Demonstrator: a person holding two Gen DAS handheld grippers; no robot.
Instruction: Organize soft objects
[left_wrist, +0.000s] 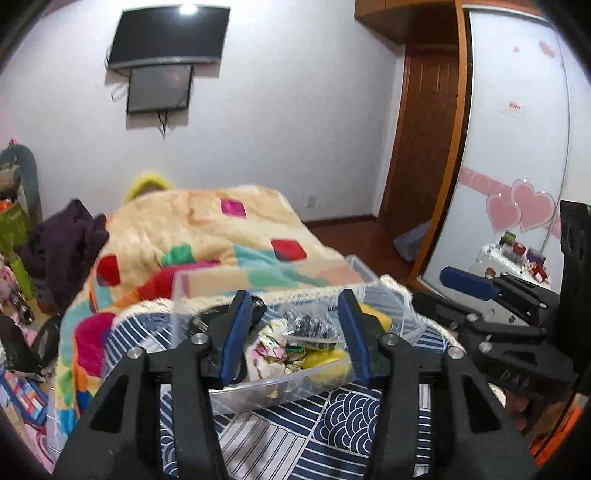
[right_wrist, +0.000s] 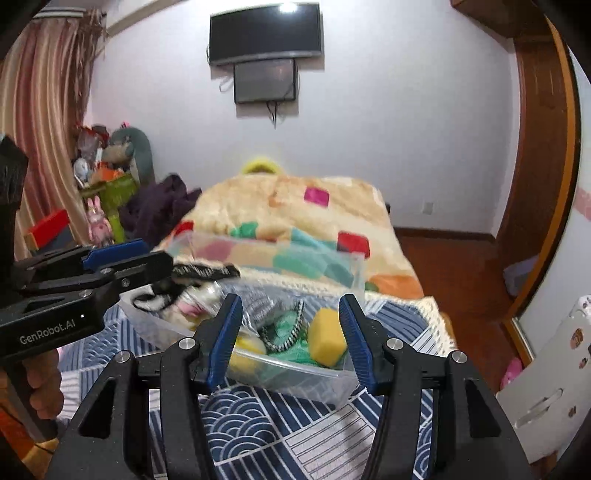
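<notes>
Here, patterned bedspread (right_wrist: 280, 424) (navy/white), wall TV (right_wrist: 264, 33)

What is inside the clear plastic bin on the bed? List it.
In the clear plastic bin: a yellow sponge, green fabric, a black-and-white cord, a floral cloth and a plastic bag. Whatever lies beneath this pile is covered.
</notes>
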